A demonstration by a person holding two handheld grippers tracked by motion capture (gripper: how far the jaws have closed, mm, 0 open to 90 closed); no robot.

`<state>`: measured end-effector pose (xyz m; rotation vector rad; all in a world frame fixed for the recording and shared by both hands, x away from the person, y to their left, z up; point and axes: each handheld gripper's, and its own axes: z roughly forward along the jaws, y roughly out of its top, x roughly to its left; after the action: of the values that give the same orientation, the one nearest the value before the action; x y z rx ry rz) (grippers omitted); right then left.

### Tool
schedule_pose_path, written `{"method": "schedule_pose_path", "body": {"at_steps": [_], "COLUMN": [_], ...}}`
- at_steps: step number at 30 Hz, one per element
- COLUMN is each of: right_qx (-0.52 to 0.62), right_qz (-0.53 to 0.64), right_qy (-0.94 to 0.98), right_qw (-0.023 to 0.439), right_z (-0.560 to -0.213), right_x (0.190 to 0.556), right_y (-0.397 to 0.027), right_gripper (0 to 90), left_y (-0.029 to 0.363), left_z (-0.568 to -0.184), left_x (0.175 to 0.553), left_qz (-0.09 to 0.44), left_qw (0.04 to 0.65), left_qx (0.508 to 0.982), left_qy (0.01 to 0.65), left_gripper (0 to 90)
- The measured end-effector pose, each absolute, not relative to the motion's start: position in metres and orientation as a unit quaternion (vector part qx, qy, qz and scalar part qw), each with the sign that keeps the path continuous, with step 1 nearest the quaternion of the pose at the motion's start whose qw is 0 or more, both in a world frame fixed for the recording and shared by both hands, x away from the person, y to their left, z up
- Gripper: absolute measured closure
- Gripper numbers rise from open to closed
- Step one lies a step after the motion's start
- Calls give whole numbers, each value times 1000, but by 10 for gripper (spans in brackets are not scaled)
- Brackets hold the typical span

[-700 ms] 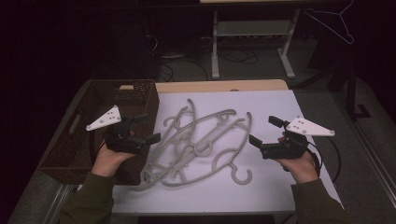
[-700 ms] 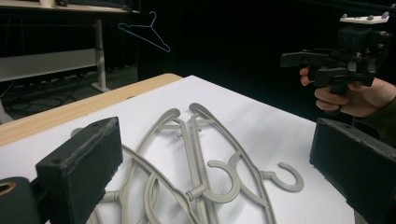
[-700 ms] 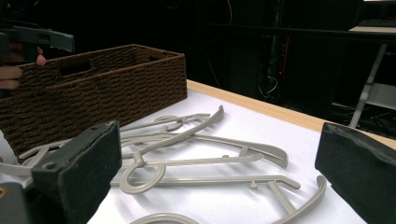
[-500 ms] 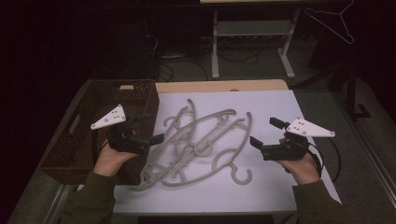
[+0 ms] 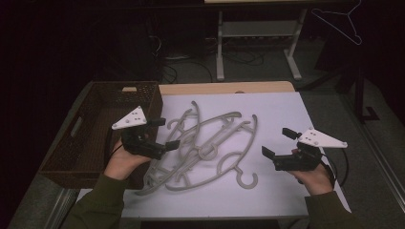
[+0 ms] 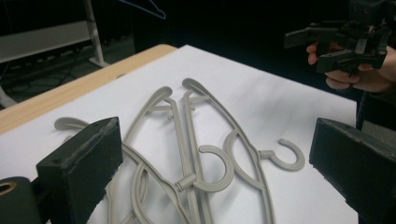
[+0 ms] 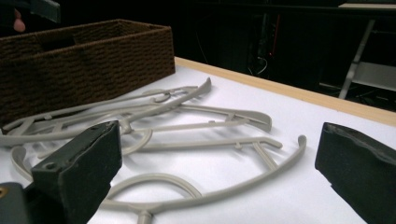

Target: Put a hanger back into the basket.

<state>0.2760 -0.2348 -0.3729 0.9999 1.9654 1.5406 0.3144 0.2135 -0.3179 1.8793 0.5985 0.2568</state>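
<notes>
Pile of grey plastic hangers (image 5: 205, 148), thin curved bars w/ round hooks, smooth matte, lies tangled on the white sheet over the table (image 5: 282, 109), spread from mid-table toward its left edge. One hook (image 5: 248, 180) sticks out toward the near edge. Dark brown woven basket (image 5: 95, 124), rectangular, coarse weave, sits at the table's left edge, touching the pile's side. Bare wood strip shows along the far edge.

Left gripper (image 5: 165, 133) hangs over the pile's left part, level, pointing right, hand wrapped round it from below; jaws spread wide, nothing btwn them. Right gripper (image 5: 277, 143) near the right edge, pointing left at the hangers, apart from them; jaws wide, holding nothing
</notes>
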Motion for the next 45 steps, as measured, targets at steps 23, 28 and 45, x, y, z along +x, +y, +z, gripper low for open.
{"method": "schedule_pose_path", "body": {"at_steps": [23, 28, 45], "right_qx": [368, 368, 369], "right_qz": [536, 535, 536], "right_qy": [726, 727, 725], "right_qw": [223, 224, 224], "right_z": [-387, -388, -388], "right_x": [278, 279, 279], "right_y": [-235, -237, -237], "right_gripper": [3, 3, 3], "left_y": [172, 166, 153], "left_z": [-334, -342, -376], "left_x": [328, 329, 331], "left_qz": [92, 90, 72], "left_qw": [462, 442, 356], "left_qx": [847, 856, 881], "left_qy": [248, 252, 303], "left_gripper": [58, 63, 206]}}
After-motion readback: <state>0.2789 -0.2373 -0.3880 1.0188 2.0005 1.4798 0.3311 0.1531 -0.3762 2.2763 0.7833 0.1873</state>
